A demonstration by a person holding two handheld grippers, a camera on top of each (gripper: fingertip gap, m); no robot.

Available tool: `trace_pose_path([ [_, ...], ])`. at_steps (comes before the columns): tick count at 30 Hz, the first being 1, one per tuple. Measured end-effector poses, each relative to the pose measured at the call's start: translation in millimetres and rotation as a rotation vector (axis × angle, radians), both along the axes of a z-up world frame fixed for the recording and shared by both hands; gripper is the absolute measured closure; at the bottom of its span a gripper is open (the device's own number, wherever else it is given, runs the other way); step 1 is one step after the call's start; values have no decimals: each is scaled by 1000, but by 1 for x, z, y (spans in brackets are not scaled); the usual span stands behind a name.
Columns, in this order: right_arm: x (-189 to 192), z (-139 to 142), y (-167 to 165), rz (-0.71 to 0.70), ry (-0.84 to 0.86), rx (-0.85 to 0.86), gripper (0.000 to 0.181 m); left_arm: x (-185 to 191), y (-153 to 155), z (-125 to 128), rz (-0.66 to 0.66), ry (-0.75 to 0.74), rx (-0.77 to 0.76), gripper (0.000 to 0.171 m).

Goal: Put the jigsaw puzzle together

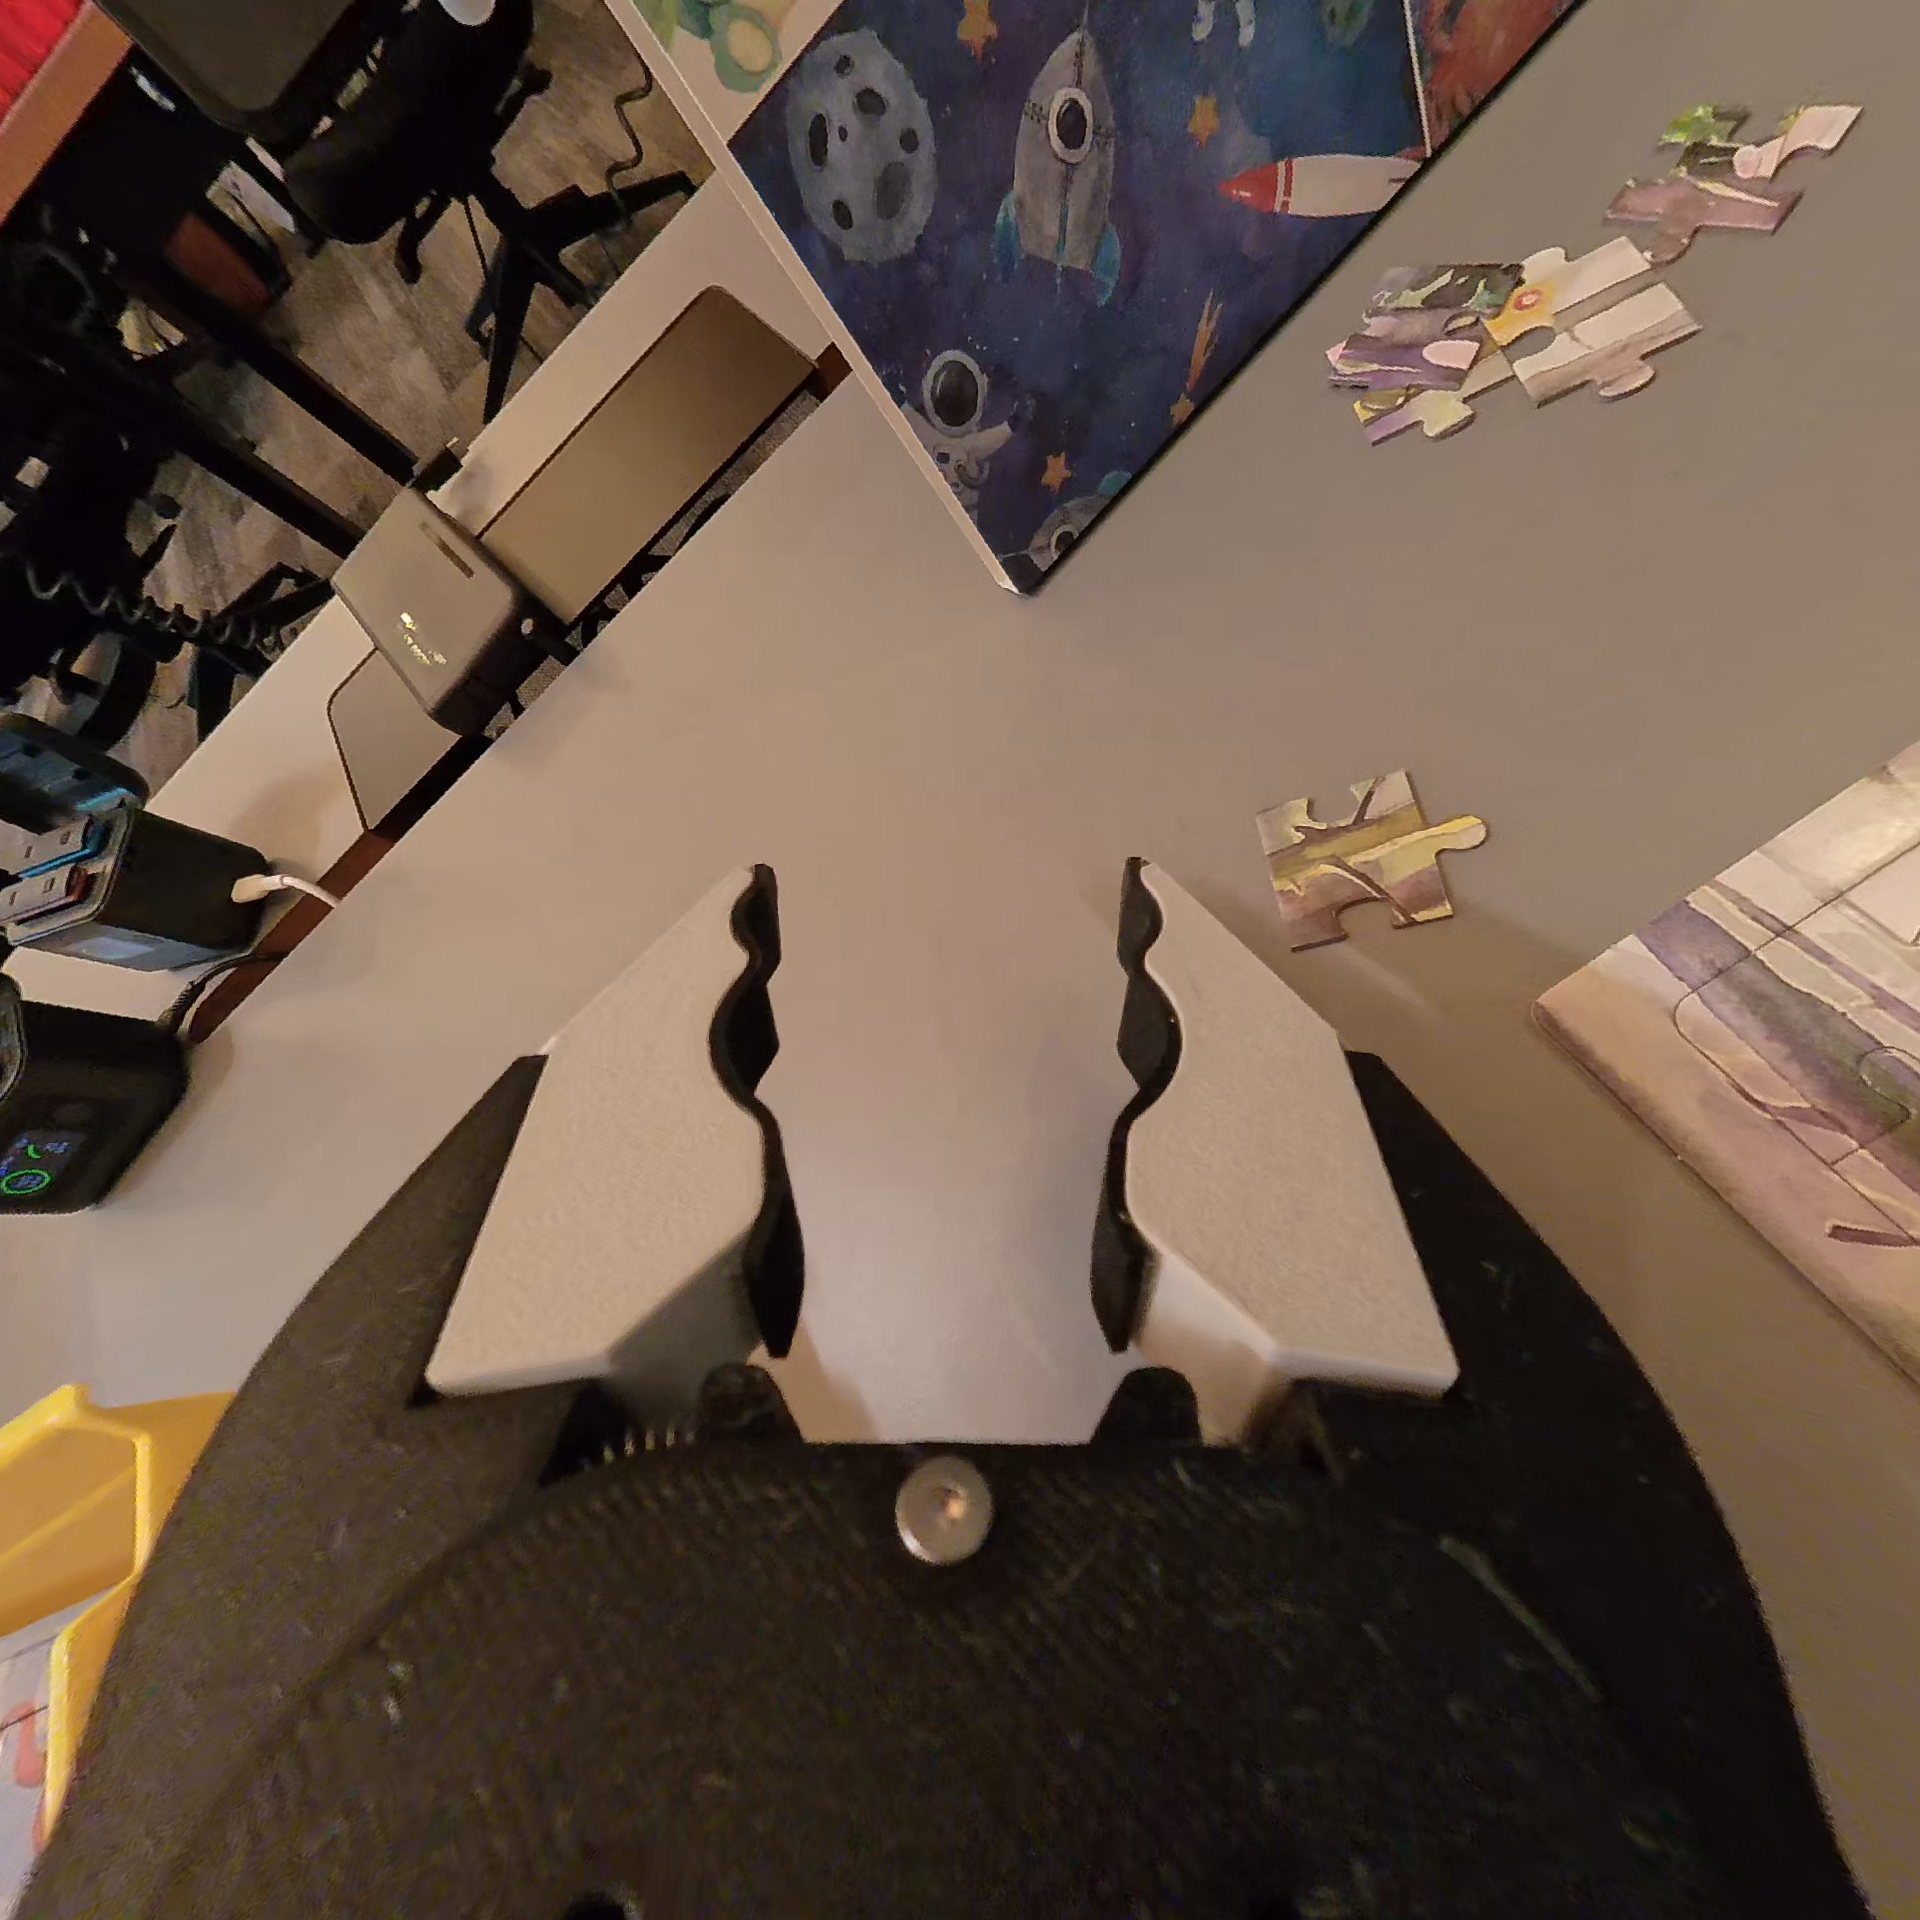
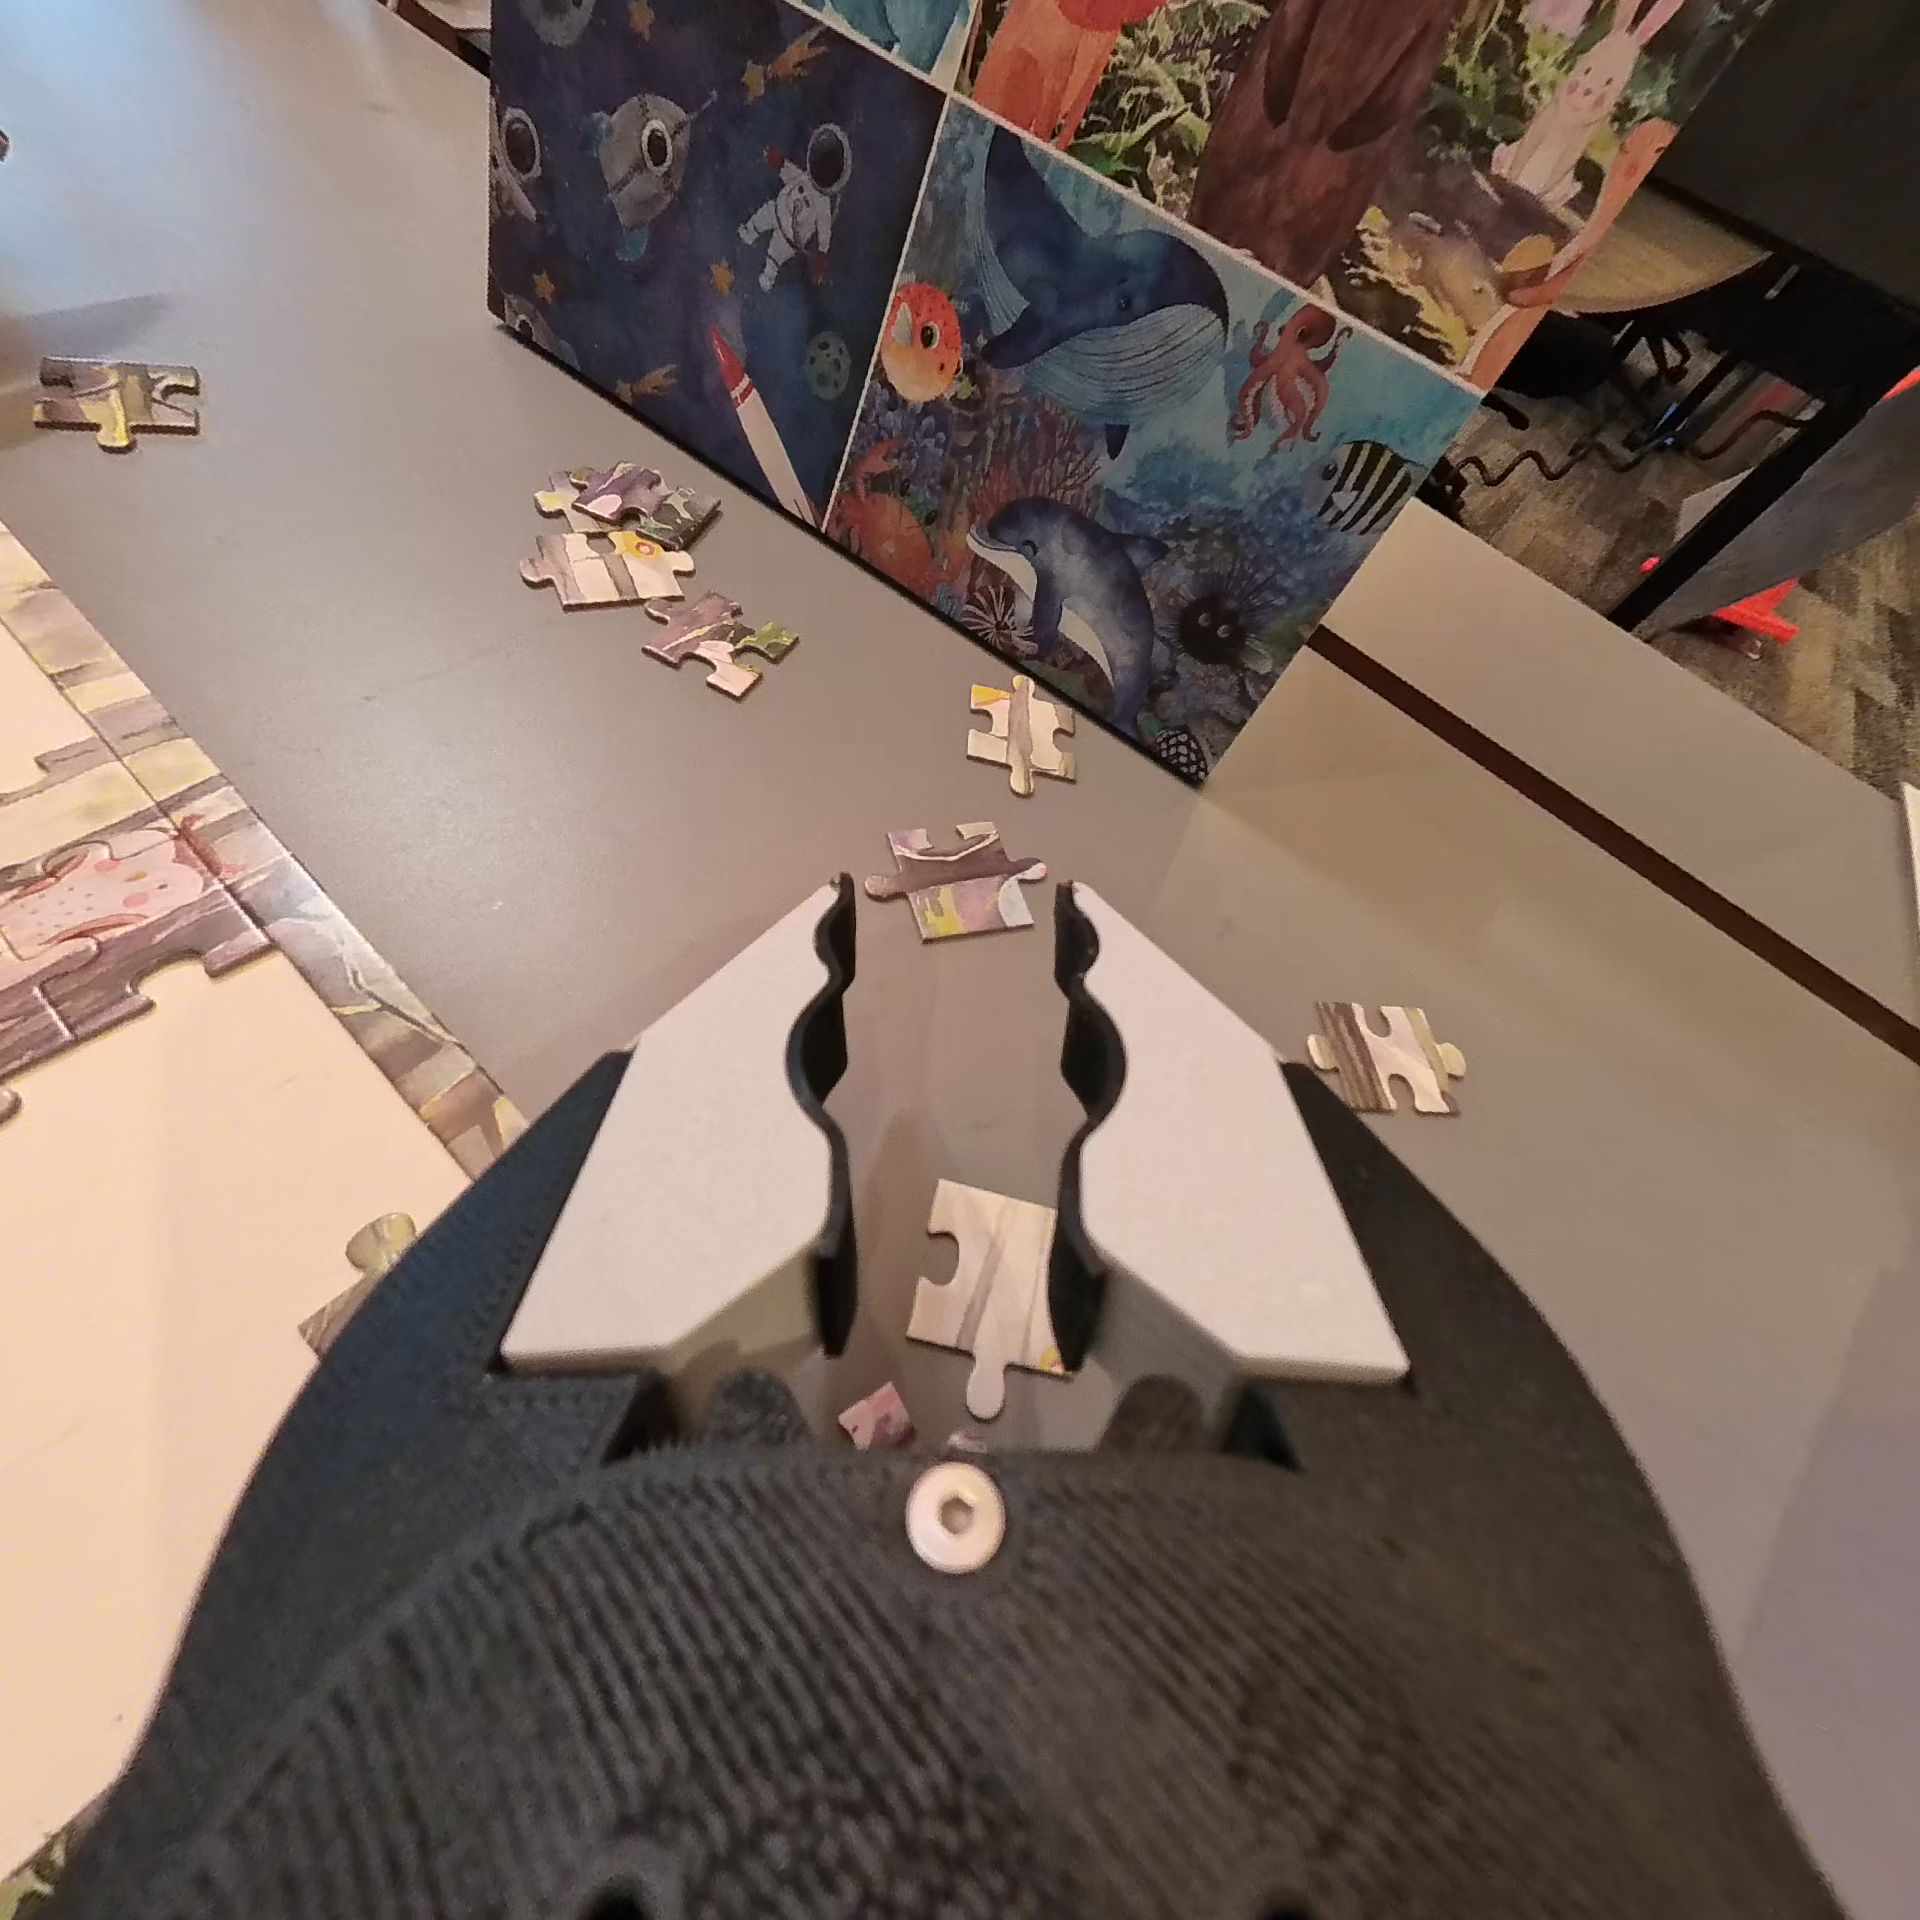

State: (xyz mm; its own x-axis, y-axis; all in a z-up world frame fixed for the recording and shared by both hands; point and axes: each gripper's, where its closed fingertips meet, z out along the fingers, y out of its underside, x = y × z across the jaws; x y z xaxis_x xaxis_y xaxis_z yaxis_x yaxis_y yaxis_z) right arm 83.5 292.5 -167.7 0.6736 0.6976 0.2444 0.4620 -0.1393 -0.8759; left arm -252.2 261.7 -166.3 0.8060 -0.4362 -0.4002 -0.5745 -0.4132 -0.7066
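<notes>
Puzzle partly assembled, by the look of it well short of done. Landmark: the upright picture box (image 2: 1039,343) standing on the grey bench (image 2: 1507,1403). The puzzle board (image 2: 177,1174), off to the left of the box in the right wrist view, carries a joined patch of pieces along its far edge and border, while a wide cream area of the board is bare; in the left wrist view only a corner of the same board (image 1: 1766,1049) shows, with joined pieces on it. Loose pieces left to place: a small cluster (image 2: 623,540) just in front of the box's space panel, a single piece (image 2: 1023,736) near the box's lower corner, another single (image 2: 958,881) nearer the camera from that corner, one (image 2: 1387,1055) to the right of it, one (image 2: 120,400) far out to the left of the box. Left gripper (image 1: 948,894) hangs over bare bench with jaws wide apart and nothing between them; a lone piece (image 1: 1361,857) lies just beside its right finger. Right gripper (image 2: 954,904) also has jaws apart, empty; a pale piece (image 2: 987,1273) lies flat on the bench below the gap, close against the right finger, not pinched. Judgement: picking stage, many pieces remain; that pale piece looks the likeliest next pick.
</notes>
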Motion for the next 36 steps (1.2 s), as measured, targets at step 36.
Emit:
trace_pose_path([
  [36,6,6,4,-41,40,14,145,12,-2,-3,-34,-121,-34,104],
])
